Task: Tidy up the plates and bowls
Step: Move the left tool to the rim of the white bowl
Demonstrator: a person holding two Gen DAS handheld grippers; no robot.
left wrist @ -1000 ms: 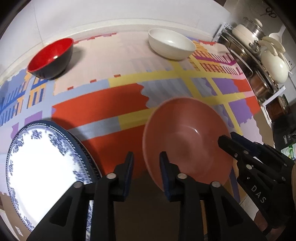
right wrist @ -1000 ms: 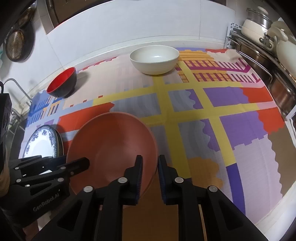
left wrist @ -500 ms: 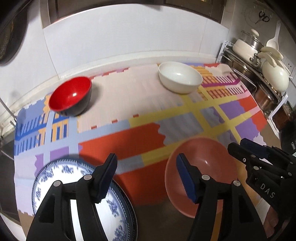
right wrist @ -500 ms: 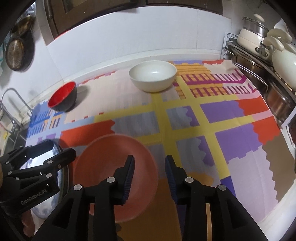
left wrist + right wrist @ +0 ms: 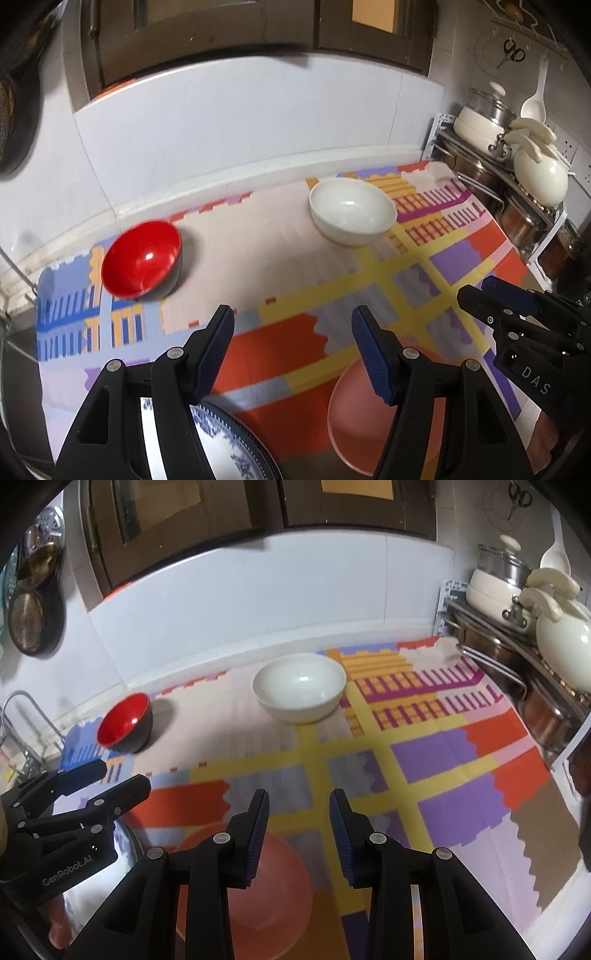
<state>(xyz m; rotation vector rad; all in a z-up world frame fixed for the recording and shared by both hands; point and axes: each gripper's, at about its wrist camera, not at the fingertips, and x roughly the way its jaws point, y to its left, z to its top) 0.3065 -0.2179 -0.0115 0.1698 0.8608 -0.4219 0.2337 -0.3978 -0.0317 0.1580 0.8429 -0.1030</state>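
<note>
Pink bowl (image 5: 258, 893) low in frame, untouched; left gripper (image 5: 291, 345) and right gripper (image 5: 298, 829) fingers apart, holding nothing.

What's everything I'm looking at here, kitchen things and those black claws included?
Pink bowl: 1, salmon pink, near edge of mat.
Blue-and-white plate: 1 visible, near left corner.
Red bowl: 1, red inside, black outside, far left.
White bowl: 1, cream, far centre.
Mat: 1, multicoloured, covering counter.
Pots: several, cream and steel, rack at right.
Left gripper: 1, black, open, empty.
Right gripper: 1, black, open, empty.
</note>
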